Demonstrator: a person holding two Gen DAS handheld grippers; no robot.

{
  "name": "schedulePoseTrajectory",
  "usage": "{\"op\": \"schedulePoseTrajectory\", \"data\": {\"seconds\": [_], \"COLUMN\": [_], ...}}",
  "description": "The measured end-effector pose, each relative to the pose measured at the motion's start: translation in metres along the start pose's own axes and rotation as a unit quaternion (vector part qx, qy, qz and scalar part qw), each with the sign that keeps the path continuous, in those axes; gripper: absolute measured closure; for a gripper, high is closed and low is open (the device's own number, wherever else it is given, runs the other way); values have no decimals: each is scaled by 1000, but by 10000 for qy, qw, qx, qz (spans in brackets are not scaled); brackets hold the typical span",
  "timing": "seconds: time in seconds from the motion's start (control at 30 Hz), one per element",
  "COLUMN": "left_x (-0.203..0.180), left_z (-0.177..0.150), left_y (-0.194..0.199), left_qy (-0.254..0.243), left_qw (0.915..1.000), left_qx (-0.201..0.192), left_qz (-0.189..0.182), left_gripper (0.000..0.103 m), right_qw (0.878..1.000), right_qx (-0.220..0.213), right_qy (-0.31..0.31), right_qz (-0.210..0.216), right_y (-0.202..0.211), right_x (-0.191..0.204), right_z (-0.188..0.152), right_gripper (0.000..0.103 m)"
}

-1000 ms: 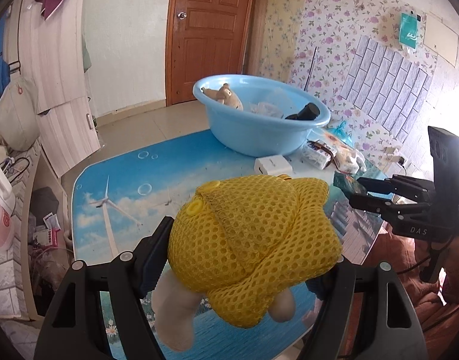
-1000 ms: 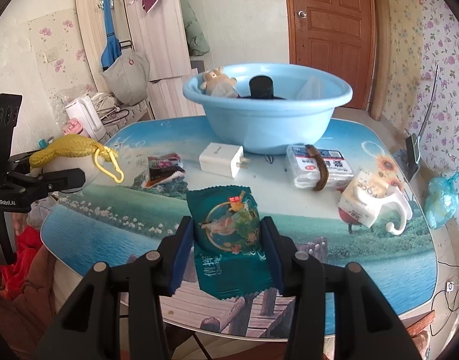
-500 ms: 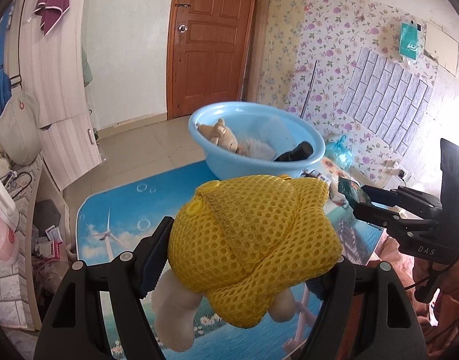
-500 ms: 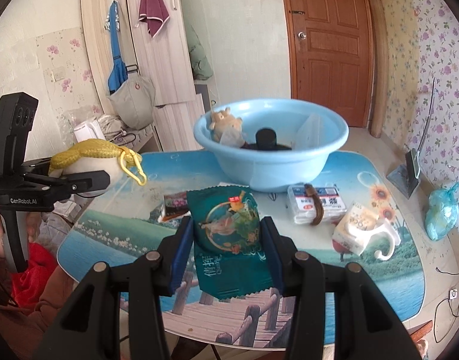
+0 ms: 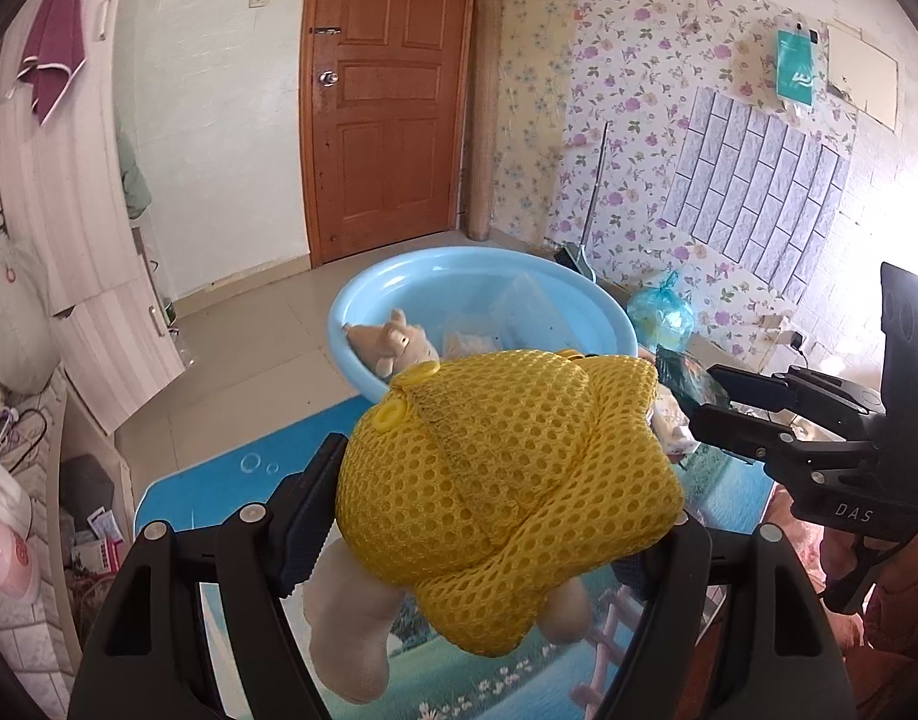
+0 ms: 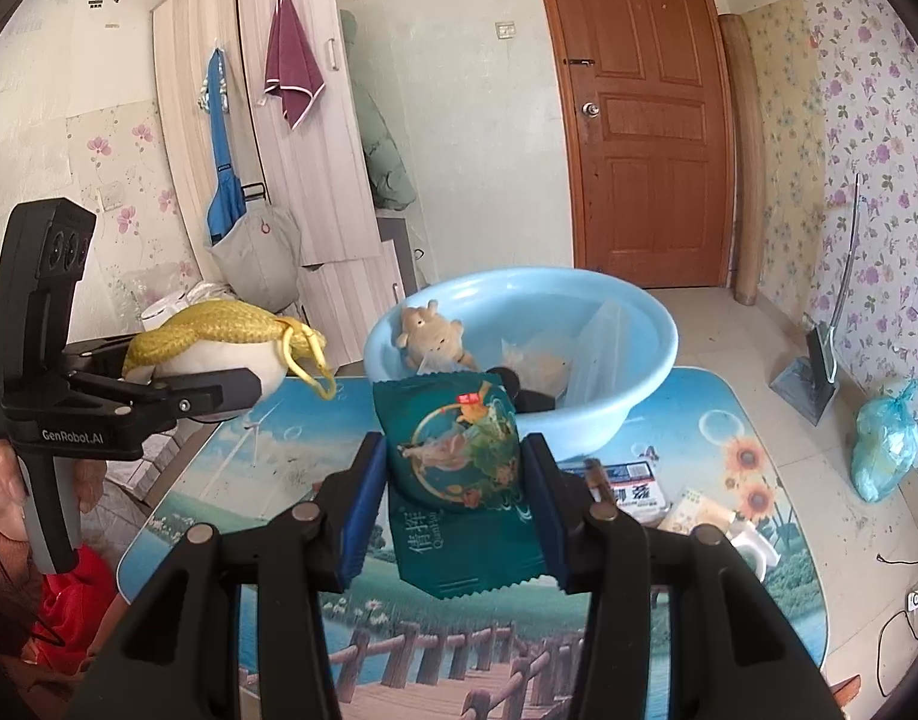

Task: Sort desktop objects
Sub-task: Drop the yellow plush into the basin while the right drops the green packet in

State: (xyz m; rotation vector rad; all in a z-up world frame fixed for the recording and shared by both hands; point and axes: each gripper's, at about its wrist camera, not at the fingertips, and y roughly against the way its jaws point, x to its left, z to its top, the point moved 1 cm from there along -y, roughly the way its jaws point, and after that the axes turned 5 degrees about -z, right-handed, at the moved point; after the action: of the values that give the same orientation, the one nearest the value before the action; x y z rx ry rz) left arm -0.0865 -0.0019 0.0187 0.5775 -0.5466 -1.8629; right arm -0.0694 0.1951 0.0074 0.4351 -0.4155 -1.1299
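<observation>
Both our grippers have risen toward the light-blue plastic basin [image 6: 522, 348] at the table's far edge: left gripper [image 5: 495, 546] clamping the yellow mesh-capped plush toy [image 5: 501, 468], right gripper [image 6: 453, 510] pinching the dark-green foil snack packet [image 6: 459, 468]. Neither is dropped yet; a tissue pack [image 6: 630, 486] waits near the right edge.

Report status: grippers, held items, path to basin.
Left gripper shut on yellow mesh toy. Right gripper shut on green snack packet. Blue basin ahead, nothing between.

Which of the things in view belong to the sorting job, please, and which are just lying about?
Job:
- round light-blue plastic basin
- plush toy in yellow mesh, in left tool
- dark green foil snack packet, in right tool
- white tissue pack

Lying about:
- maroon towel
- knotted blue plastic bag
</observation>
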Motion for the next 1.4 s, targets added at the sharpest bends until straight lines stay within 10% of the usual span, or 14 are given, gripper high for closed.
{"op": "schedulePoseTrajectory", "data": {"seconds": [0.7,1.2,1.4], "left_x": [-8,0,3], "left_z": [49,57,50], "left_y": [-85,-89,-69], "left_qy": [-329,-272,-229], "left_qw": [9989,9994,9997], "left_qx": [264,91,-19], "left_qz": [-225,-195,-114], "left_gripper": [27,7,7], "right_qw": [9997,9989,9981], "right_qx": [-16,158,46], "right_qy": [-151,-281,-345], "right_qz": [-169,-349,-510], "right_y": [-54,-86,-79], "right_x": [-39,-46,-43], "right_z": [29,32,33], "right_gripper": [58,56,30]}}
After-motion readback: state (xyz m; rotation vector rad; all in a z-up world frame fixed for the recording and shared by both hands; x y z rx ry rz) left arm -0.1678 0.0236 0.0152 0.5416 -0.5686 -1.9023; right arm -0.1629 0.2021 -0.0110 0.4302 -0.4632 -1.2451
